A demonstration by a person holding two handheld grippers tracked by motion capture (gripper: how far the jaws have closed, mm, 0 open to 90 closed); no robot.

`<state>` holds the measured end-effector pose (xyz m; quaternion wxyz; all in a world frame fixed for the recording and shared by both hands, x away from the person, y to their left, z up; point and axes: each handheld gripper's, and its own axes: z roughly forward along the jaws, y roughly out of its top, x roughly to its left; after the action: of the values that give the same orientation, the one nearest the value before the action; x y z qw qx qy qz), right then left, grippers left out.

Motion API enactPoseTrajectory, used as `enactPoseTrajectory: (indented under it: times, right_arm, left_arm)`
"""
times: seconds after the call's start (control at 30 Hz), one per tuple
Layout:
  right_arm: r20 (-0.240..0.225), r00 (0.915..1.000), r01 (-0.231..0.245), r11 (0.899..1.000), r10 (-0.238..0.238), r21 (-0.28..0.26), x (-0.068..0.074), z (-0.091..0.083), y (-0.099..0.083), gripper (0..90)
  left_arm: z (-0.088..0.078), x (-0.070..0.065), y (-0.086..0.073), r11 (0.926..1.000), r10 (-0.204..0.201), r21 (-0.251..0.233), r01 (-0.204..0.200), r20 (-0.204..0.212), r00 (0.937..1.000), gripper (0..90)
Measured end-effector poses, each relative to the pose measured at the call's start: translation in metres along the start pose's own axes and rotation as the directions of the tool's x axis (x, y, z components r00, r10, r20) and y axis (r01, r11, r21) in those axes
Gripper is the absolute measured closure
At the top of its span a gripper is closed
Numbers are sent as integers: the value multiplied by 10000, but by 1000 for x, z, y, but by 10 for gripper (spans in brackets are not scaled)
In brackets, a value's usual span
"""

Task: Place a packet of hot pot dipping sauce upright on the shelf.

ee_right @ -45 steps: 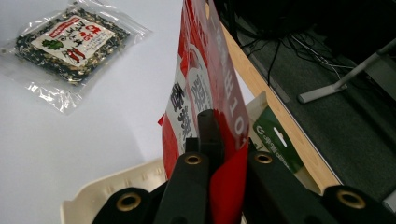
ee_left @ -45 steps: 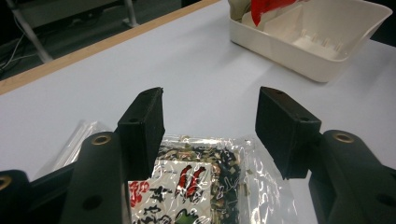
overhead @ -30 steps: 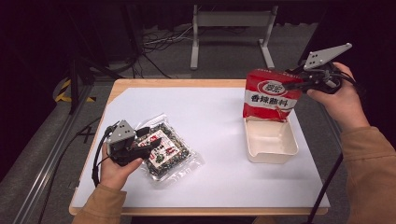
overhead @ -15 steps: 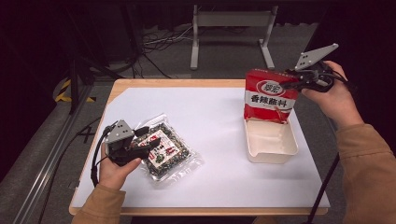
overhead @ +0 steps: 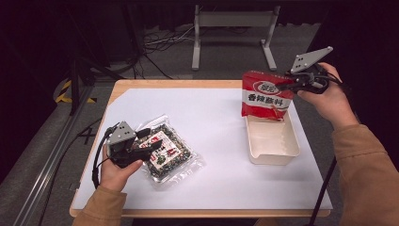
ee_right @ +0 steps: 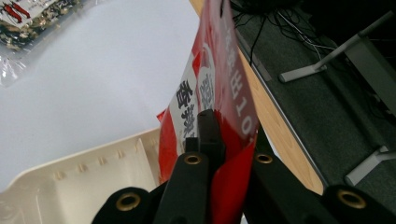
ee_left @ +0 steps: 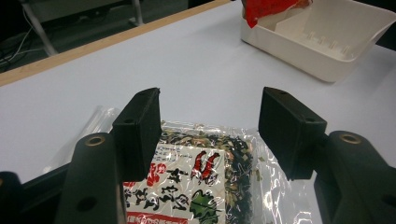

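A clear packet of dark dried flakes point(overhead: 164, 153) with a white and red label lies flat on the white table cover at the near left. My left gripper point(overhead: 146, 147) rests over its left edge. In the left gripper view the packet point(ee_left: 205, 172) lies below my open left gripper point(ee_left: 210, 121), and neither pad presses on it. My right gripper point(overhead: 282, 87) is shut on the top right edge of a red snack packet point(overhead: 263, 96), which hangs upright with its bottom over the far end of a white tray point(overhead: 273, 141). The right gripper view shows the red packet point(ee_right: 219, 70) pinched in the right gripper point(ee_right: 219, 135).
The white tray point(ee_left: 327, 51) stands at the right of the table with a ribbed inner wall point(ee_right: 70, 186). A wooden table edge point(overhead: 188, 84) borders the white cover. Beyond it on the floor are a grey metal stand point(overhead: 230, 28) and cables point(overhead: 160, 42).
My right gripper has edged slightly left with the red packet still in it. The left hand and the clear packet have not moved.
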<state>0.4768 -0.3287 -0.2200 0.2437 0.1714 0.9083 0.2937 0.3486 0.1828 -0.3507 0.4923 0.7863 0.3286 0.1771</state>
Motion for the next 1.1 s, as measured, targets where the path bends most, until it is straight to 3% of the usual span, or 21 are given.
enactPoseTrajectory:
  times: [0.37, 0.47, 0.63, 0.83, 1.0, 1.1]
  right_arm:
    - [622, 9981, -9, 9999, -1, 159, -4, -15, -3, 889]
    - [838, 9963, 173, 9987, -213, 484, -2, -12, 0, 888]
    - [723, 9953, 569, 9932, -644, 1012, 4, 3, 7, 888]
    - [591, 9963, 580, 9959, -621, 688, 5, 10, 7, 887]
    - [371, 9990, 254, 9997, -255, 25, 3, 16, -2, 886]
    - [176, 9998, 4, 10000, -2, -98, 2, 18, -6, 885]
  left_arm:
    - [3, 1, -1, 9999, 63, 107, -64, 50, 10000, 397]
    - [3, 0, -1, 9999, 82, 62, -83, 47, 10000, 396]
    - [1, 1, -1, 10000, 45, 72, -45, 45, 10000, 396]
    - [2, 1, -2, 9999, -20, 118, 19, 58, 10000, 396]
    - [3, 0, -2, 9999, 35, 132, -35, 66, 10000, 396]
    - [3, 0, -2, 9999, 50, 147, -51, 74, 10000, 396]
